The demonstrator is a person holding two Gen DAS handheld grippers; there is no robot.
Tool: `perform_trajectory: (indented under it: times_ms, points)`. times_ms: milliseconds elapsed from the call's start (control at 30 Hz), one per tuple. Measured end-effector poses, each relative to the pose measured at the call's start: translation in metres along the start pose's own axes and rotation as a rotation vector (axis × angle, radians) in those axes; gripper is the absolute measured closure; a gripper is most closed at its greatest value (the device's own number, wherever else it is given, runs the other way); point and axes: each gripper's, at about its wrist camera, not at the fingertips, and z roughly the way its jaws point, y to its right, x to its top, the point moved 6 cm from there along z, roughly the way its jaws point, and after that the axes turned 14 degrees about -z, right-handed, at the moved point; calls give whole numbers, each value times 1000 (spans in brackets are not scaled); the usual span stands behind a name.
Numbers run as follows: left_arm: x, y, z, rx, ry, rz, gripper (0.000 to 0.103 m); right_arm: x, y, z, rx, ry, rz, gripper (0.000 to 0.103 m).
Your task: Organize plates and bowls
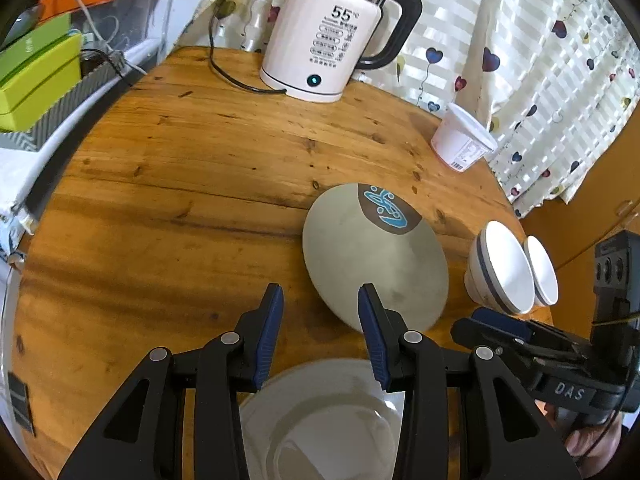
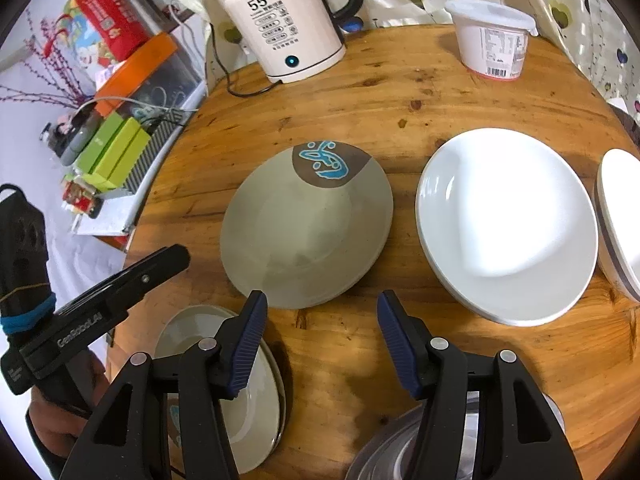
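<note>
Domestic dining corner. Round wooden table (image 2: 400, 92) w/ electric kettle (image 2: 280, 20), lidded food tub (image 2: 492, 36), plates (image 2: 508, 220) & bowls (image 1: 500, 268); heart-print curtain (image 1: 540, 40) behind; household boxes (image 2: 116, 152) & snack packet (image 2: 104, 20) alongside.

Black left tool (image 1: 320, 300), ribbed blue pads (image 1: 269, 336), silver pivot screws, right tool (image 2: 322, 308) alike, perhaps "GenRobot.AI" lettering

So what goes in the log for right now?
left gripper: open, empty | right gripper: open, empty | grey plate: on table, untouched
</note>
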Motion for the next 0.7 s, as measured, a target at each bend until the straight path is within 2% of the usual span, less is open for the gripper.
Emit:
perform_trajectory:
  times_ms: [700]
  points:
    - [18, 4, 47, -7, -105, 26, 63, 12, 7, 26, -32, -41, 48, 54]
